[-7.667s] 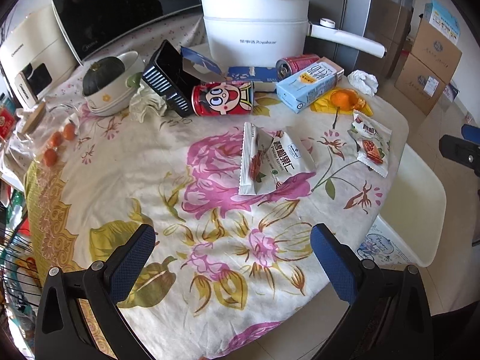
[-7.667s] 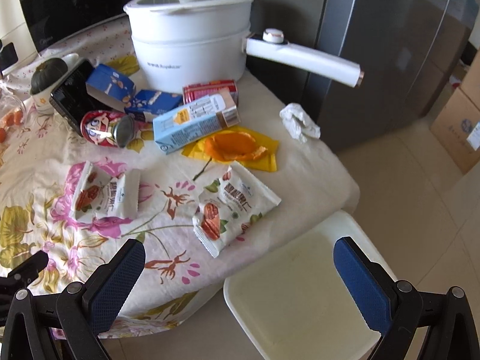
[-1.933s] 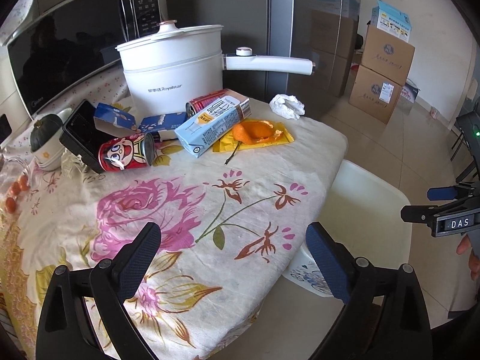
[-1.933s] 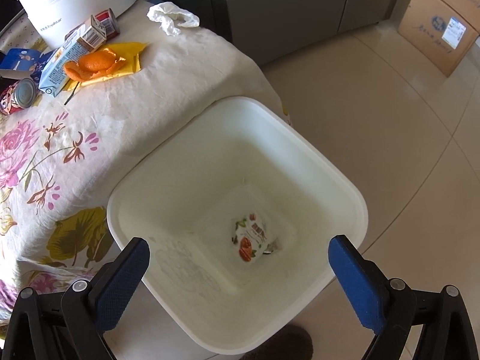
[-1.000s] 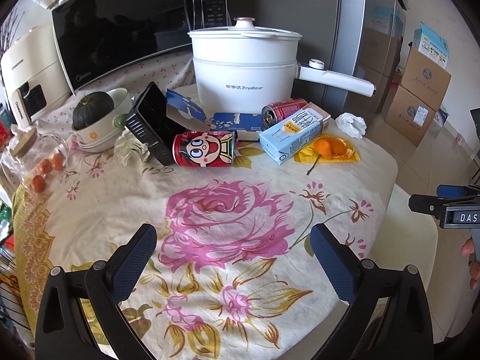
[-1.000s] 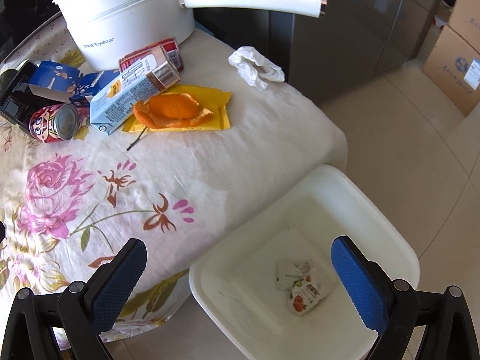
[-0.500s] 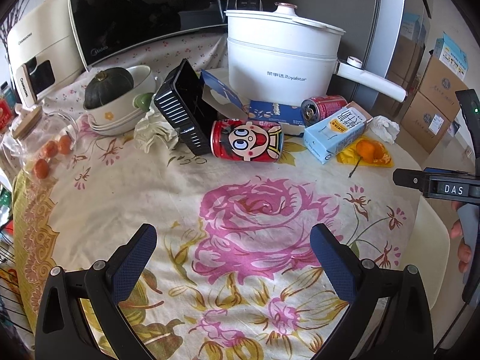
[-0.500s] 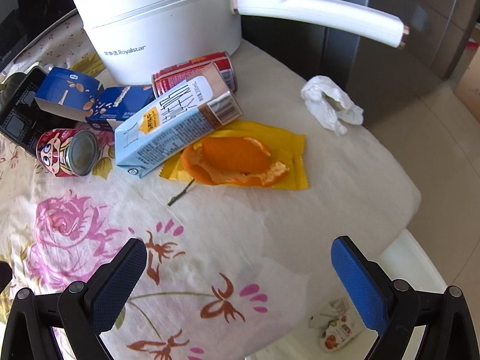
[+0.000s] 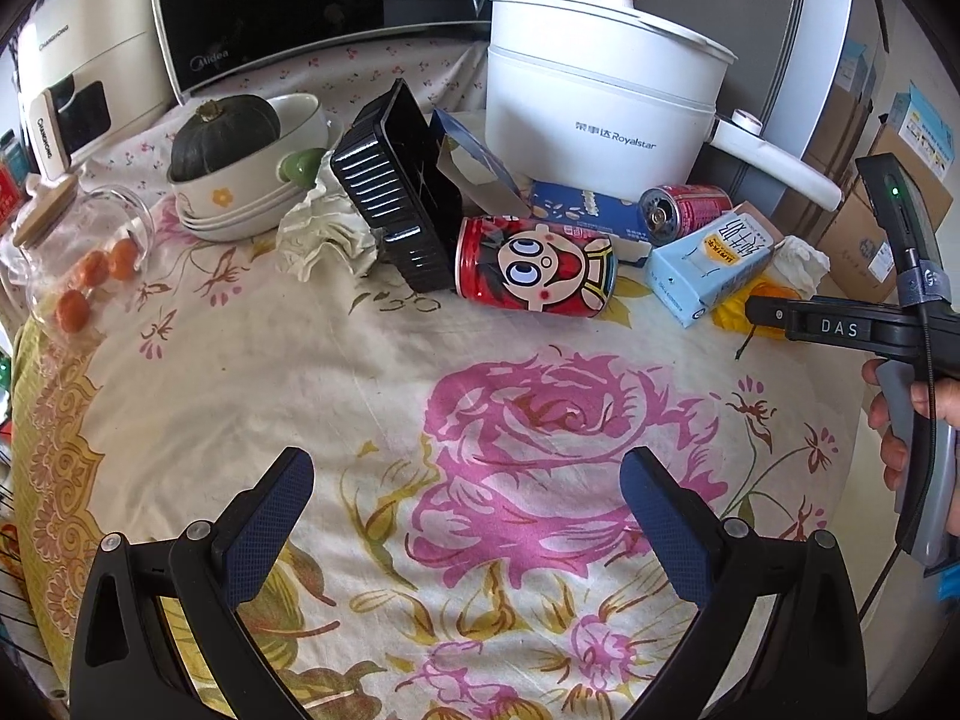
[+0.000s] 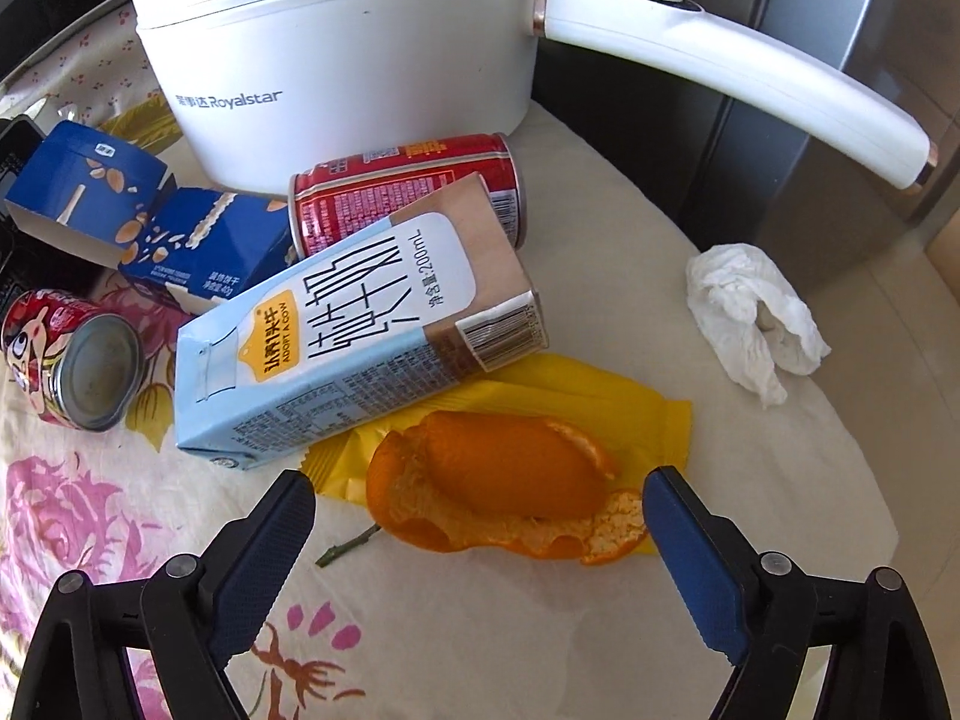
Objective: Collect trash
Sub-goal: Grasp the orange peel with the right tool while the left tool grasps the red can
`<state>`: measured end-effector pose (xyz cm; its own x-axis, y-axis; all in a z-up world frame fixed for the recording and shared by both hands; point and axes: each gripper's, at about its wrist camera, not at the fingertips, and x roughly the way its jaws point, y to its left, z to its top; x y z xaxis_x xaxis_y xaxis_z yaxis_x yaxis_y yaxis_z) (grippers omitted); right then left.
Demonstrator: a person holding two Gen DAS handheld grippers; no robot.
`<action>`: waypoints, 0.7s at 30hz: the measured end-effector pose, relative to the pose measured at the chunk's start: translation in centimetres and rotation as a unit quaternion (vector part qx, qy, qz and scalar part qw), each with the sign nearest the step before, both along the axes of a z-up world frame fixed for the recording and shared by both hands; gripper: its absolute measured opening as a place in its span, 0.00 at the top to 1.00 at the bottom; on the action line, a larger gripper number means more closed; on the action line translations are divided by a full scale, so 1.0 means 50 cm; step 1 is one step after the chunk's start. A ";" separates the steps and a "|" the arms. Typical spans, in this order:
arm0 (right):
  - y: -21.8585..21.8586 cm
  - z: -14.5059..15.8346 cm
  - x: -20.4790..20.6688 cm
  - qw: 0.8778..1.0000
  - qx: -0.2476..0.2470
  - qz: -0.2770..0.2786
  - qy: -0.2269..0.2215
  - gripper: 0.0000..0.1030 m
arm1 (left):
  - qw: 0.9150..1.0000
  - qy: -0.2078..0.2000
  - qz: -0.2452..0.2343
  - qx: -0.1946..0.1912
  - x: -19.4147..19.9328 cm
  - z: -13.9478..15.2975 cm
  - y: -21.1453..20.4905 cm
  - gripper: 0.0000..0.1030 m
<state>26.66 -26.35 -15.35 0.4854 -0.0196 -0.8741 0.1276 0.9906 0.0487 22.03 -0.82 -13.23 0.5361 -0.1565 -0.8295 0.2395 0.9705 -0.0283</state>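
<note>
A table under a cream floral tablecloth (image 9: pixel 288 360), printed with large pink roses and yellow leaves, fills the room's near part in bright daylight. Behind the tablecloth's far edge stands a black-fronted microwave (image 9: pixel 312 6), with a cream appliance (image 9: pixel 78 78) to its left and a tall grey steel refrigerator (image 10: pixel 840 48) to its right, just behind the table's corner. Past the refrigerator, stacked cardboard boxes (image 9: pixel 900 180) sit at the far right of the tablecloth, and pale beige floor (image 10: pixel 942 276) shows beside the table's edge.
</note>
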 end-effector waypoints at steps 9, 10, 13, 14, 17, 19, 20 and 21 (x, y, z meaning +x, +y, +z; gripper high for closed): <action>-0.046 -0.016 0.007 0.998 0.063 -0.016 0.001 0.41 | 1.000 0.004 -0.011 -0.001 0.009 -0.012 -0.030 0.00; -0.046 -0.011 0.002 0.997 0.069 -0.016 0.000 0.44 | 1.000 0.003 -0.012 -0.002 0.008 -0.012 -0.031 0.00; -0.047 -0.001 -0.010 0.997 0.083 -0.007 0.000 0.53 | 1.000 0.004 -0.015 -0.005 0.009 -0.011 -0.035 0.00; -0.048 0.005 -0.019 0.996 0.086 -0.004 0.000 0.54 | 1.000 0.005 -0.016 -0.007 0.009 -0.010 -0.035 0.00; -0.047 0.019 -0.039 0.996 0.091 0.003 0.002 0.57 | 1.000 0.007 -0.020 -0.007 0.012 -0.005 -0.035 0.00; -0.049 0.029 -0.053 0.996 0.092 0.006 0.002 0.58 | 1.000 0.009 -0.021 -0.011 0.019 -0.002 -0.034 0.00; -0.051 0.034 -0.063 0.996 0.095 0.006 0.001 0.58 | 1.000 0.013 -0.020 -0.016 0.025 0.000 -0.033 0.00; -0.053 0.039 -0.073 0.995 0.097 0.006 0.002 0.59 | 0.999 0.018 -0.020 -0.023 0.034 0.001 -0.031 0.00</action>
<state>22.99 -29.01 -13.40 0.4810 0.1557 -0.8628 0.1172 0.9639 0.2393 23.74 -2.37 -13.19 0.4992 -0.2149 -0.8394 0.2754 0.9579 -0.0815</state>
